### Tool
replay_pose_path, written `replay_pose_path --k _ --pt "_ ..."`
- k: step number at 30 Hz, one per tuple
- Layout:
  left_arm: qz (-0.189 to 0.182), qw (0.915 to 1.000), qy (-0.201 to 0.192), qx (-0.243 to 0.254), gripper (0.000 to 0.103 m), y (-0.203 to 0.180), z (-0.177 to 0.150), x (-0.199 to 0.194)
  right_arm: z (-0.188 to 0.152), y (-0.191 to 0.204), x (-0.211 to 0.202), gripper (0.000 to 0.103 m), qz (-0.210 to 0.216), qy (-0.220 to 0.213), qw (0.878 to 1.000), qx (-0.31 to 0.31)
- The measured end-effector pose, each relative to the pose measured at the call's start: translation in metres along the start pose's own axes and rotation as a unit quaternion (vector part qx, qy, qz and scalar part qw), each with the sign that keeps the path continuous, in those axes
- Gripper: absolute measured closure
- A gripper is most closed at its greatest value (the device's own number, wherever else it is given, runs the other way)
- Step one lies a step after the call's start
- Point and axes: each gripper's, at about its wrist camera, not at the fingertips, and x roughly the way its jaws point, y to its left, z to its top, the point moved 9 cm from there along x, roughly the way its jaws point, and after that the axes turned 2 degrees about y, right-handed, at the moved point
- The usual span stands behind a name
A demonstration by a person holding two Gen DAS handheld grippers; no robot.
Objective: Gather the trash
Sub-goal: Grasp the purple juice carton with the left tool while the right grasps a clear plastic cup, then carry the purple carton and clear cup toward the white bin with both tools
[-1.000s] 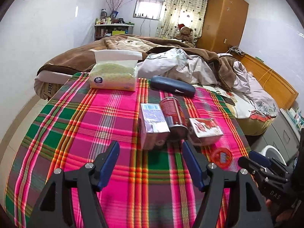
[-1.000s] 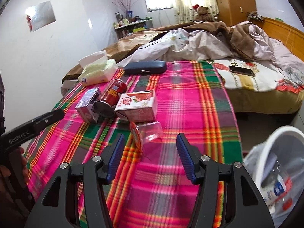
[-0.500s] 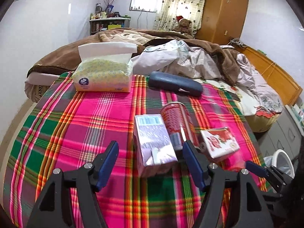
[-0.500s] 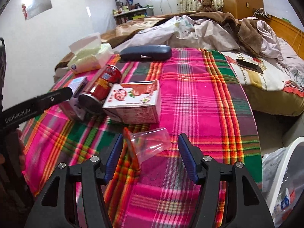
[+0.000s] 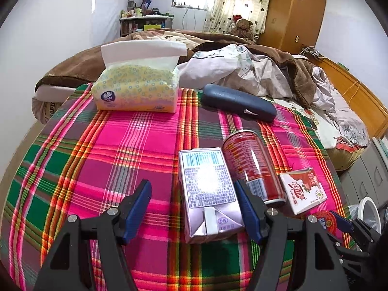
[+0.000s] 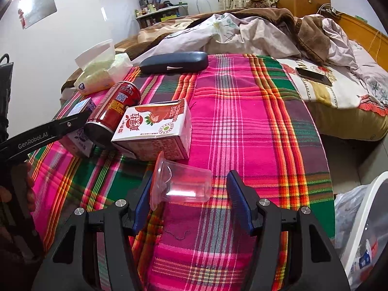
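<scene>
On the plaid cloth a silver-purple drink carton lies between the blue fingers of my open left gripper, its right side against the right finger. A red can lies on its side beside it, then a white-and-red strawberry carton. In the right wrist view a clear plastic cup lies on its side between the fingers of my open right gripper, its rim by the left finger. The strawberry carton and can lie just behind it.
A tissue pack and a dark blue case lie at the far side of the cloth. A white bin with a bag liner stands low on the right. A phone lies on the bed beyond.
Both grippers have moved forward. The purple carton now lies between the left fingers and the clear cup between the right fingers. Both stay open.
</scene>
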Motion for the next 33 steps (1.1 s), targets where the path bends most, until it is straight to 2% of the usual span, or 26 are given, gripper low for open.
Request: replay_pose_path --k 4,7,12,14,33 --pt "0.004 1.0 0.001 -0.003 0.032 0.003 -0.001 0.003 0.0 0.001 0.001 0.042 0.001 0.001 1.0 -0.003" --pt "0.005 1.0 0.0 0.004 0.034 0.001 -0.001 0.002 0.002 0.0 0.001 0.048 0.0 -0.001 1.0 -0.002" --pt "0.002 0.9999 0.016 0.005 0.05 0.0 -0.005 0.01 0.002 0.001 0.0 0.058 0.0 -0.003 1.0 -0.003" --pt "0.002 0.9998 0.017 0.007 0.063 -0.001 -0.005 0.011 0.002 0.001 0.0 0.058 -0.001 -0.004 1.0 -0.004" --pt "0.02 0.9997 0.005 0.016 0.064 0.0 -0.017 -0.015 0.003 -0.003 -0.012 0.059 0.0 -0.022 1.0 0.003"
